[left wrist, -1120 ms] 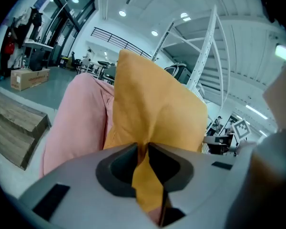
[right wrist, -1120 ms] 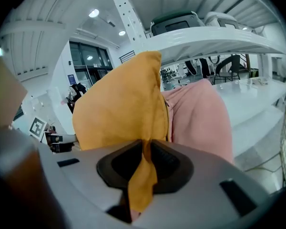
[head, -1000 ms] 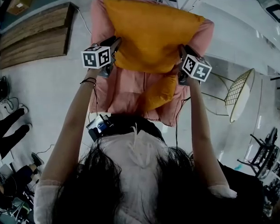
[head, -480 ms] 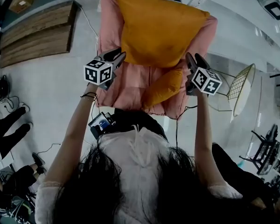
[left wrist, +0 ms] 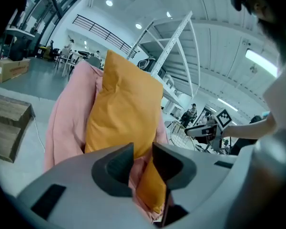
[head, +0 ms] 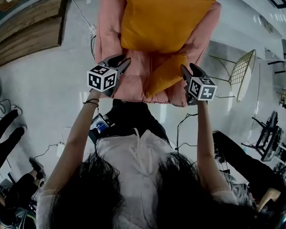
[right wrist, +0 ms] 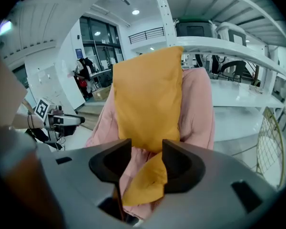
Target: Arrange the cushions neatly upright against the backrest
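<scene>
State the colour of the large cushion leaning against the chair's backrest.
The large cushion is orange-yellow; head view.

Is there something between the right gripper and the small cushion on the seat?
Nothing visible does. The right gripper has just opened its jaws and they hold nothing. The small cushion lies straight ahead on the seat, with open air between. The big cushion stands behind it.

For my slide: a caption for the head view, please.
Large orange cushion upright against pink armchair backrest; smaller orange cushion lying tilted on the seat.
</scene>
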The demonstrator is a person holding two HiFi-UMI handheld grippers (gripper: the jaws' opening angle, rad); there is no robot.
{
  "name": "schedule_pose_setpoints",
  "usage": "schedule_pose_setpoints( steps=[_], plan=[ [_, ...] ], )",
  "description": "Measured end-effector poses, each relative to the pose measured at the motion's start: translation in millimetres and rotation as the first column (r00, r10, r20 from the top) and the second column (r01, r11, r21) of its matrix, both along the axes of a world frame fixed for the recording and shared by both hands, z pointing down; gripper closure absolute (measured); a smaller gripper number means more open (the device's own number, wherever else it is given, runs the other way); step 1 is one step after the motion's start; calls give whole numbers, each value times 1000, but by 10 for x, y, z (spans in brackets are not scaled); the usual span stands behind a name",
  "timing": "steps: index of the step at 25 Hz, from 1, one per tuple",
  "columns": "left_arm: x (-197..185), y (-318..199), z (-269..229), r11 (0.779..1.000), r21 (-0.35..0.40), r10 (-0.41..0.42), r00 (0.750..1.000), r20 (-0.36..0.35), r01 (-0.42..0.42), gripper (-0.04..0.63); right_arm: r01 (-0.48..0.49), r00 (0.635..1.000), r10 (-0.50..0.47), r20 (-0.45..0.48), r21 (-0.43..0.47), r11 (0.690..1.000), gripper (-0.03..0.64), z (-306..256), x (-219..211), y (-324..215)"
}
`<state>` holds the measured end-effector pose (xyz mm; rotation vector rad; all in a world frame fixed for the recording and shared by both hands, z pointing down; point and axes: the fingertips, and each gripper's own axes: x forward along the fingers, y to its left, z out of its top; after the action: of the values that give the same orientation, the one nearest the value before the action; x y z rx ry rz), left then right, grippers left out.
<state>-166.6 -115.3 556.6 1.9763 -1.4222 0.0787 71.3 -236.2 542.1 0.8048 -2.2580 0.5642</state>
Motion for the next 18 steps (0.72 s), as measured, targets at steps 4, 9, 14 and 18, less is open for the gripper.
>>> schedule_pose_setpoints(
  steps=[4, 9, 14, 18],
  plan=[
    [175, 134, 277, 999, -31, 17, 999, -32, -18, 482, 33, 996, -35, -81, -16, 999, 428, 285, 82, 234],
    [453, 186, 630, 997, -77, 21, 996, -82, -27, 482, 152, 953, -143, -268, 12, 988, 428, 624, 213, 381],
    [832, 312, 1096, 983, -155, 87, 994, -71, -97, 480, 247, 877, -208, -433, 35, 968, 428, 934, 347, 317],
    [1116, 473, 1525, 959, -231, 151, 986, -74, -164, 437, 299, 851, -237, -469, 61, 952, 438, 1062, 288, 221]
  ],
)
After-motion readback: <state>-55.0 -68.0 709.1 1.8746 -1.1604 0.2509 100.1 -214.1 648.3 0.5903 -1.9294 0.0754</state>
